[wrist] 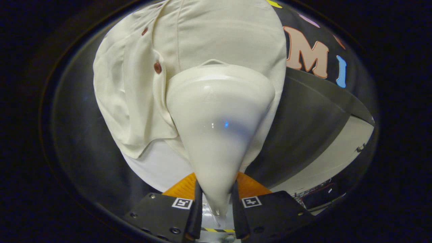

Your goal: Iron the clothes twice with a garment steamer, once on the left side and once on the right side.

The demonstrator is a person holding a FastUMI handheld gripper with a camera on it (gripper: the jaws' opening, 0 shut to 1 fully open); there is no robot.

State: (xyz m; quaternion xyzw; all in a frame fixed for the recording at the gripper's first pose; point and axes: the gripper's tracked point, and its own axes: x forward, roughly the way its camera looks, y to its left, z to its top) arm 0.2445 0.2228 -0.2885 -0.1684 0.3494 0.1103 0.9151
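A cream button-up shirt hangs spread in front of me, its placket with brown buttons running down left of centre. A white garment steamer widens from a narrow handle to a broad head that rests against the shirt, right of the placket. My gripper is shut on the steamer's handle, with one finger pressing on each side. The steamer's head hides the shirt's lower middle.
A white board or panel shows under the shirt's lower hem. The black booth wall stands to the right, with a pale floor strip beyond it. Dark cloth lies to the left of the shirt.
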